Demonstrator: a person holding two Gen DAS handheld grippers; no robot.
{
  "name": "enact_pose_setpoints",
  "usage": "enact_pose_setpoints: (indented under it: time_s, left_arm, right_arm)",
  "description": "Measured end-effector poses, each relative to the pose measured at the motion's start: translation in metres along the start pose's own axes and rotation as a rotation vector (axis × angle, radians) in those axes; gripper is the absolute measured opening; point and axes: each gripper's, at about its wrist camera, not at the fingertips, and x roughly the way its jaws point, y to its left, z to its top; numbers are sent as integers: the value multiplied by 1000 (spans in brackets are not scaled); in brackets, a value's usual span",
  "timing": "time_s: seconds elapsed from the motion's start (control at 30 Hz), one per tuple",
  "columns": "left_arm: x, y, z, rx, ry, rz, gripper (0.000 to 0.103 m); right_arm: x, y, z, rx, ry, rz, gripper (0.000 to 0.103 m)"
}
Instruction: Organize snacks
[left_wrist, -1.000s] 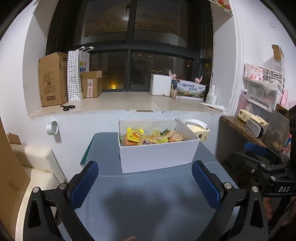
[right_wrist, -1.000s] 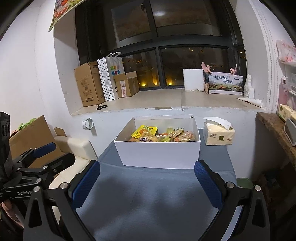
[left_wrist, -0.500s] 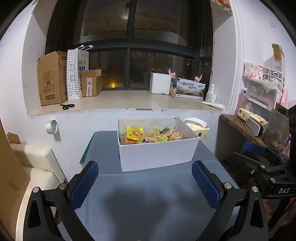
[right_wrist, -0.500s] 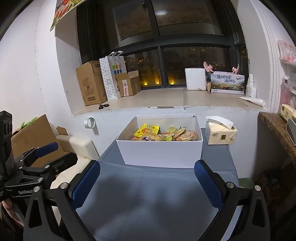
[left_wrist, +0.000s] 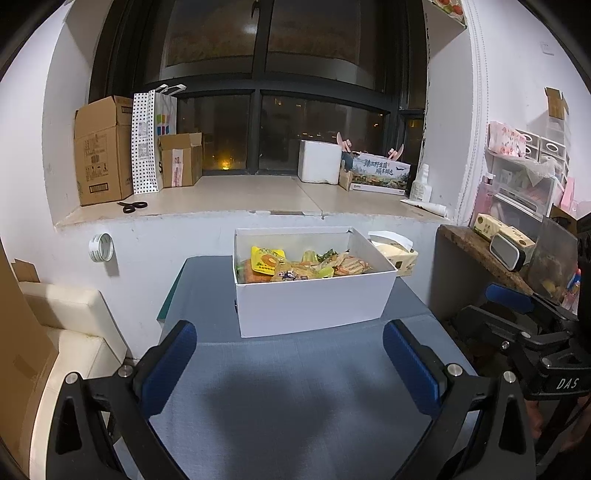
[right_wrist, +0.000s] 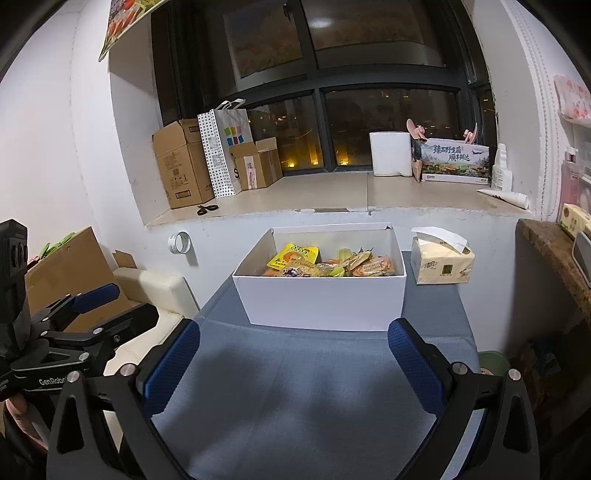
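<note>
A white box (left_wrist: 310, 306) stands at the far end of the grey-blue table (left_wrist: 295, 387). It also shows in the right wrist view (right_wrist: 325, 302). Several snack packets (left_wrist: 295, 264) lie inside it, a yellow one (right_wrist: 293, 256) on top at the left. My left gripper (left_wrist: 291, 350) is open and empty, held over the table short of the box. My right gripper (right_wrist: 293, 350) is open and empty at about the same distance. Each gripper shows at the edge of the other's view, the right one (left_wrist: 524, 325) and the left one (right_wrist: 85, 314).
A tissue pack (right_wrist: 441, 264) sits right of the box. A windowsill (left_wrist: 240, 199) behind holds cardboard boxes, a paper bag and scissors (left_wrist: 132, 206). A cream cushion (left_wrist: 70, 325) lies left of the table; a stone shelf (left_wrist: 476, 251) stands right.
Both grippers have drifted back and up a little; the box sits slightly higher in both views. Both stay open and empty.
</note>
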Motion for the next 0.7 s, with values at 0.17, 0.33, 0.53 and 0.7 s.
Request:
enact_pose_setpoints:
  time_s: [0.17, 0.33, 0.53, 0.7]
  left_arm:
    - [0, 1, 0, -3, 2, -1, 103]
    - [0, 2, 0, -7, 4, 3, 103]
    - [1, 2, 1, -6, 7, 3, 103]
    - [1, 1, 1, -4, 8, 5, 103]
  right_arm:
    - [-2, 0, -1, 0, -2, 0, 103]
    - [-2, 0, -1, 5, -2, 0, 103]
    - [-2, 0, -1, 1, 2, 7, 103]
    - [-3, 0, -1, 2, 1, 6, 103]
